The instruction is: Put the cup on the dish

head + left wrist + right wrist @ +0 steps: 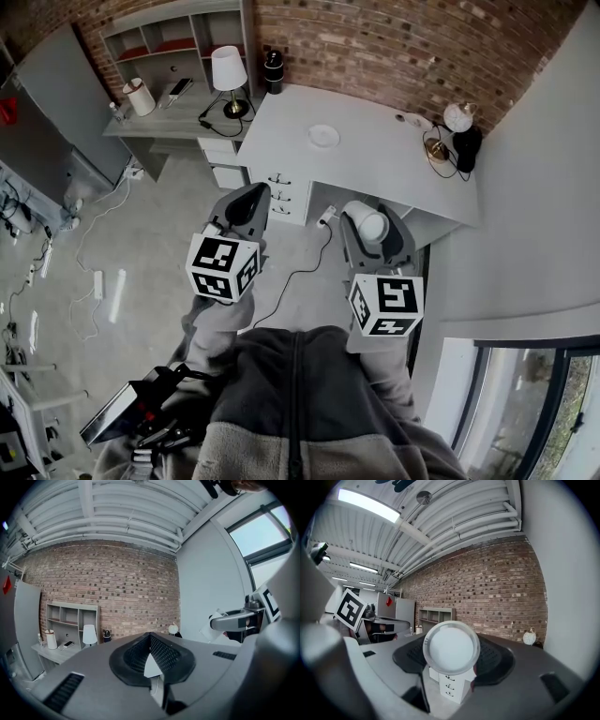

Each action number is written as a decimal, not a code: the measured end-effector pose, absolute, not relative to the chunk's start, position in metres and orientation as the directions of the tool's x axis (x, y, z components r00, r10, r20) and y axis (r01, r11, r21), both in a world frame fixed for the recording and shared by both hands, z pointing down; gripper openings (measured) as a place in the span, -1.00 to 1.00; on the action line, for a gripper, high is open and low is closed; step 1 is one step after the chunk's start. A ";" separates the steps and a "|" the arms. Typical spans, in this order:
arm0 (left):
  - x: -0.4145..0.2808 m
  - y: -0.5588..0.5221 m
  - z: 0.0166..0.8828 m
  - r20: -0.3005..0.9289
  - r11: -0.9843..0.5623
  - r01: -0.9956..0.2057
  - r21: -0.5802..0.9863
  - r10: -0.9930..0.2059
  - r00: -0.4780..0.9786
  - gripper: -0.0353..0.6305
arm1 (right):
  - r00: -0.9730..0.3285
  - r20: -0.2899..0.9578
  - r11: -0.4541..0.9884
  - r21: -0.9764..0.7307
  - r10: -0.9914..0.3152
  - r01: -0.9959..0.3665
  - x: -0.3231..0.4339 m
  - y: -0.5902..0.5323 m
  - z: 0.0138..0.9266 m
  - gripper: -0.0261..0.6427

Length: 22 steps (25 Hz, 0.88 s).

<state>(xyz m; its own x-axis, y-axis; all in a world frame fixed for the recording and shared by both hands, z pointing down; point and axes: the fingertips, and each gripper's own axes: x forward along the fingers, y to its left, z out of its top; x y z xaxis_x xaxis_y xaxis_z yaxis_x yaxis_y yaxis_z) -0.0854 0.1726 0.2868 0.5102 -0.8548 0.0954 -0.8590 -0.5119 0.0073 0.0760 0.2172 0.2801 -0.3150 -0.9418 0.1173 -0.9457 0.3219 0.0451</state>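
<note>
Cup [367, 226] half-hidden within right tool [372, 223]

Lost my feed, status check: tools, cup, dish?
Left tool shut, empty. Right tool shut on cup. Dish bare on desk ahead, unobstructed.

No word, brand or number could be read. The white plastic cube [223, 267] on the left gripper [253, 195] and its twin [385, 305] on the right gripper [371, 217] carried only black square marker patterns. At ten o'clock in the head view, a small red sign [7, 111] beside the tall grey cabinet [58, 89] was illegible.
</note>
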 end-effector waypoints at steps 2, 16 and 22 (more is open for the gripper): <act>-0.084 0.172 0.288 0.097 -0.507 -0.862 0.012 -0.857 0.506 -0.88 | -0.317 0.120 0.324 0.049 -0.941 -0.945 0.079 0.219 0.281 -0.13; -0.036 0.189 0.309 0.116 -0.511 -0.859 0.024 -0.852 0.510 -0.88 | -0.333 0.143 0.339 0.022 -0.932 -0.940 0.122 0.244 0.306 -0.13; -0.031 0.187 0.305 0.113 -0.506 -0.862 0.014 -0.856 0.504 -0.88 | -0.339 0.136 0.343 0.003 -0.931 -0.939 0.129 0.240 0.306 -0.13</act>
<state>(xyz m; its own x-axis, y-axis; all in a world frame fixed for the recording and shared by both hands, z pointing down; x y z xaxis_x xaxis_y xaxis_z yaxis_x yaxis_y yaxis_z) -0.0307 0.1867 0.3053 0.5041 -0.8562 0.1133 -0.8625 -0.5059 0.0145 0.1292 0.2395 0.3064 -0.3392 -0.9308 0.1362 -0.9394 0.3428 0.0033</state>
